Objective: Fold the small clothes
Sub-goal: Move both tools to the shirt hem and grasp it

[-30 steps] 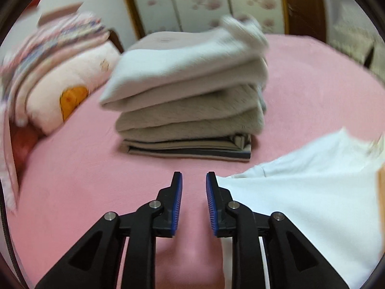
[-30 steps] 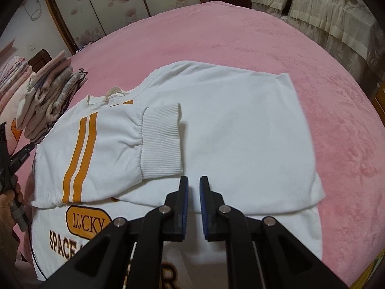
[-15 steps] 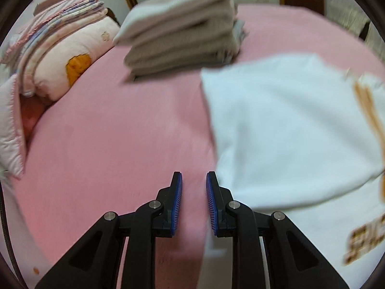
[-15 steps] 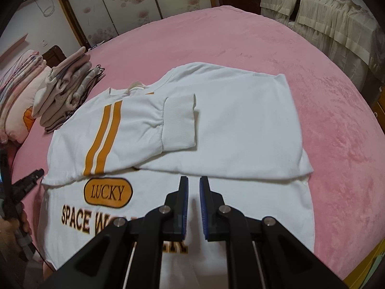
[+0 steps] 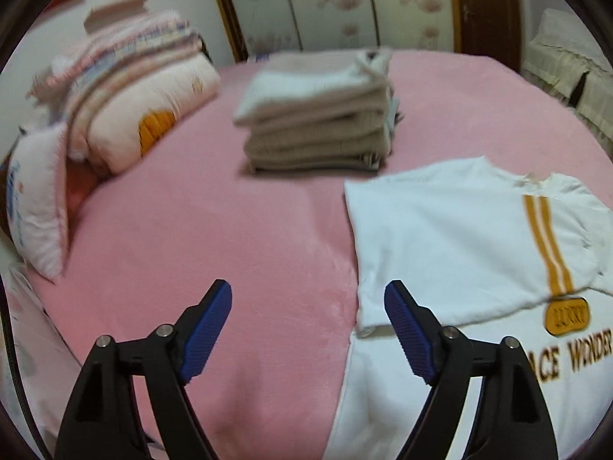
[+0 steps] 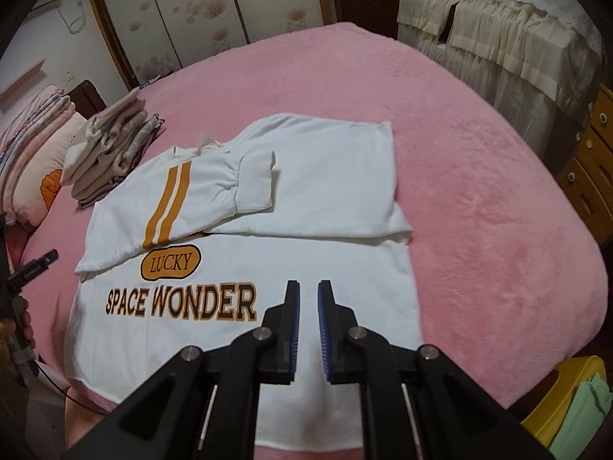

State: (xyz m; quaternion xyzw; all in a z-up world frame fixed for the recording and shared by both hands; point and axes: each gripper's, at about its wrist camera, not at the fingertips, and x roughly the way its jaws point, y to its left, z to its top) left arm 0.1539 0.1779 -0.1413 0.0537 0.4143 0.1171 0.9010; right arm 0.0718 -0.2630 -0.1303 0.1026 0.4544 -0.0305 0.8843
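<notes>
A white sweatshirt (image 6: 325, 191) with orange stripes and "LUCKY SPACE WONDER" print lies flat on the pink bed, both sleeves folded in across its chest. It also shows in the left wrist view (image 5: 459, 237). My left gripper (image 5: 308, 303) is open and empty, above the bed at the shirt's left edge. It shows at the left edge of the right wrist view (image 6: 34, 264). My right gripper (image 6: 308, 303) is nearly shut with a narrow gap and holds nothing, above the shirt's lower part.
A stack of folded clothes (image 5: 318, 115) sits on the pink bed (image 5: 191, 230) beyond the shirt, also in the right wrist view (image 6: 111, 149). Pillows and folded quilts (image 5: 126, 88) lie at the left. A covered table (image 6: 498, 30), wooden drawers (image 6: 590, 161) and a yellow stool (image 6: 567, 395) stand right.
My left gripper has opened wide and drawn back toward the shirt's left edge. My right gripper has drawn back toward the hem, so more of the print shows.
</notes>
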